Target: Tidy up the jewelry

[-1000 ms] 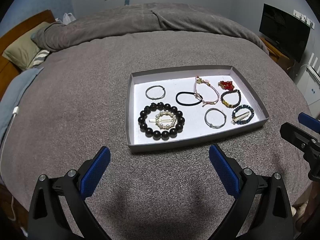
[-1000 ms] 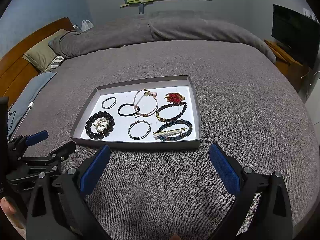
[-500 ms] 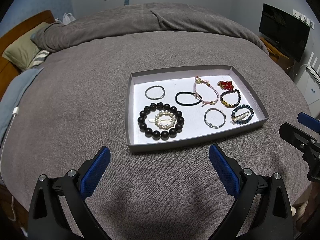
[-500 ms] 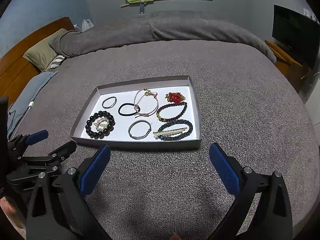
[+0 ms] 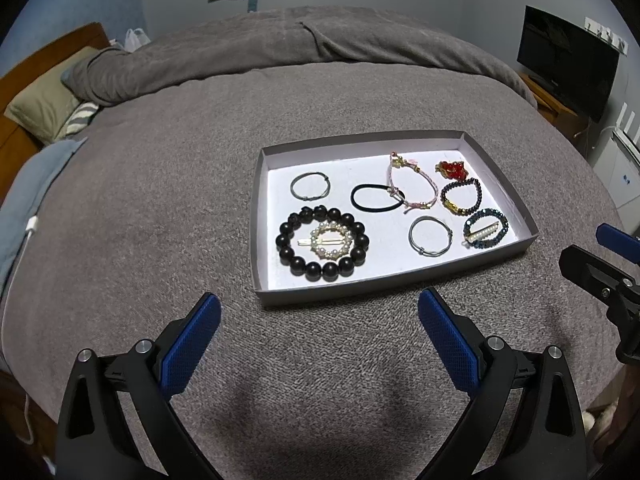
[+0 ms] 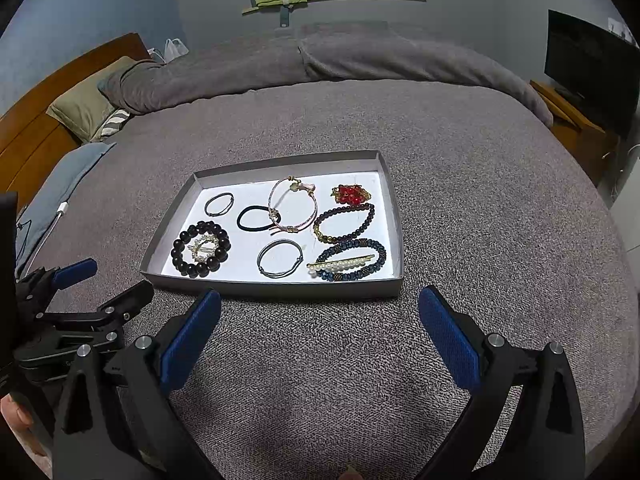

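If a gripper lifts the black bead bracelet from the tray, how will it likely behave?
The black bead bracelet is probably strung, so it would likely sag from a one-side pinch rather than hold its ring. Its large glossy round beads may slip between flat pads. The pearl hair clip lying inside the ring would likely stay behind, or snag.

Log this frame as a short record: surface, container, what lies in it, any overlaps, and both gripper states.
surface: grey blanket on a bed
container: shallow grey cardboard tray with white floor
contents: large black bead bracelet, black hair tie, pink cord bracelet, two thin grey wire loops, red bead cluster, dark bead bracelet, blue bead bracelet
overlaps: round pearl hair clip inside the black bracelet; pearl bar clip across the blue bracelet
left gripper: open, short of the tray
right gripper: open, short of the tray
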Motion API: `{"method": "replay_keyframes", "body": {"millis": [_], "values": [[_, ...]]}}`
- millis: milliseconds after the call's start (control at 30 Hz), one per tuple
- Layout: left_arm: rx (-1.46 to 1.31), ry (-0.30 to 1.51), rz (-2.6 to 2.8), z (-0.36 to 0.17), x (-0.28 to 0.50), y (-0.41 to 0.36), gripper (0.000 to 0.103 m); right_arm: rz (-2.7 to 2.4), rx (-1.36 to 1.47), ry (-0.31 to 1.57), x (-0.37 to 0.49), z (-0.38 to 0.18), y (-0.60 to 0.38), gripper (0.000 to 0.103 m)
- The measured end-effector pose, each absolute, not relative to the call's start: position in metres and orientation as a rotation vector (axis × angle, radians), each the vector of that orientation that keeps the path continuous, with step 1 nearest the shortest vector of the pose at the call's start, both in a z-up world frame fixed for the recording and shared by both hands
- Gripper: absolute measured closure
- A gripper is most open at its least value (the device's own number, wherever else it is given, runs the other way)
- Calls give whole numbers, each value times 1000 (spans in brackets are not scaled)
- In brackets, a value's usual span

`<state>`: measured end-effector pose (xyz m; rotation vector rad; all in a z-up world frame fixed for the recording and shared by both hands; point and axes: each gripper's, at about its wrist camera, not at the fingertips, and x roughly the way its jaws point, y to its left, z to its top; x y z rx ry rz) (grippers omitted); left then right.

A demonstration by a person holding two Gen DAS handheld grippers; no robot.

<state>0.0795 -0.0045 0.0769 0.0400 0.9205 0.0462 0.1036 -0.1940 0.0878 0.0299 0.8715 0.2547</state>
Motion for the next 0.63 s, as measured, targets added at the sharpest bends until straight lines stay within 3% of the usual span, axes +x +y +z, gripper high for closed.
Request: {"method": "replay_keyframes", "body": {"millis": [633], "values": [[43, 925, 44, 75, 80, -4, 5, 259, 28, 873, 105, 87, -197, 5]]}}
